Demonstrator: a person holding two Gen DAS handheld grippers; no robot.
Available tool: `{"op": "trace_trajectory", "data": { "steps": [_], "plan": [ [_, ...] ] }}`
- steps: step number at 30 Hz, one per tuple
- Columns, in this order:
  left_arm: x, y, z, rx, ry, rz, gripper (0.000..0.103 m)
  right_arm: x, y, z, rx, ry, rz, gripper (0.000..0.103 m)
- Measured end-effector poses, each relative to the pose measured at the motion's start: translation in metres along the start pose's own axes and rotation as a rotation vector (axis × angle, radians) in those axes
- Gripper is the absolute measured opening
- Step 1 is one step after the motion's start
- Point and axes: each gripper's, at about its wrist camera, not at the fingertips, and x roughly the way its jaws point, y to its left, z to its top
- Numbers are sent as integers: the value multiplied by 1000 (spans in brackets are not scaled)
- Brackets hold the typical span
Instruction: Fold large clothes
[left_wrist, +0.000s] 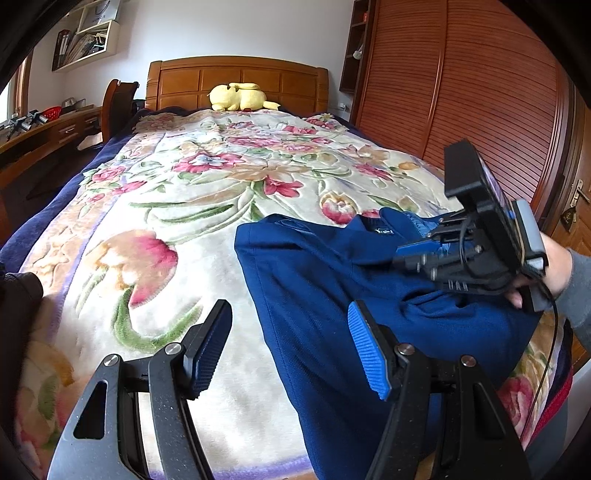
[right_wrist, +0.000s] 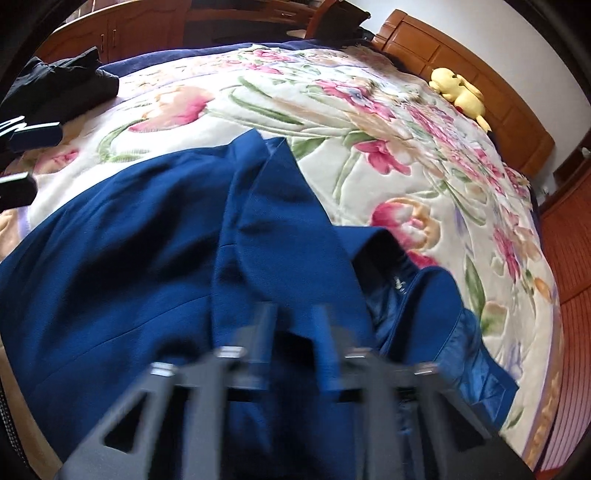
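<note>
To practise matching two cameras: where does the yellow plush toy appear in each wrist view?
Left wrist: yellow plush toy at top centre, against the headboard.
Right wrist: the toy at upper right, by the same headboard.
Shared landmark: the blue garment on the floral blanket.

1. A wooden bed (left_wrist: 236, 79) with a panelled headboard stands against a plain white wall (left_wrist: 229, 29).
2. A floral blanket (left_wrist: 221, 177) in cream, pink and green covers it, edged in dark blue.
3. A yellow plush toy (left_wrist: 238, 96) lies at the headboard.
4. A tall wardrobe (left_wrist: 480, 103) with slatted reddish-brown doors runs along one side.
5. On the other side sit a low wooden desk (left_wrist: 48, 136), with drawers, and a chair (left_wrist: 114, 107).
6. A white wall shelf (left_wrist: 88, 37) above holds books and papers.
7. Daylight enters at the far left edge.
</note>
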Motion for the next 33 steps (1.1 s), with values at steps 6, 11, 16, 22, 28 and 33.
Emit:
{"op": "trace_trajectory", "data": {
  "steps": [6,11,16,22,28,33],
  "plan": [
    [0,1,0,1,2,0,66,1,-28,13,85,-37,-29,9],
    [0,1,-2,5,3,2,66,9,-55,23,173,-41,-205,9],
    [1,2,-2,4,2,2,66,5,-84,24,336,-65,-279,15],
    [2,0,-2,7,2,-1,66,-3,-46,7,267,-76,-120,38],
    [3,-3,-2,13,7,-3,66,8,5,-17,191,-12,72,45],
    [3,-3,-3,14,8,-3,66,34,18,-27,177,57,110,45]
  ]
}}
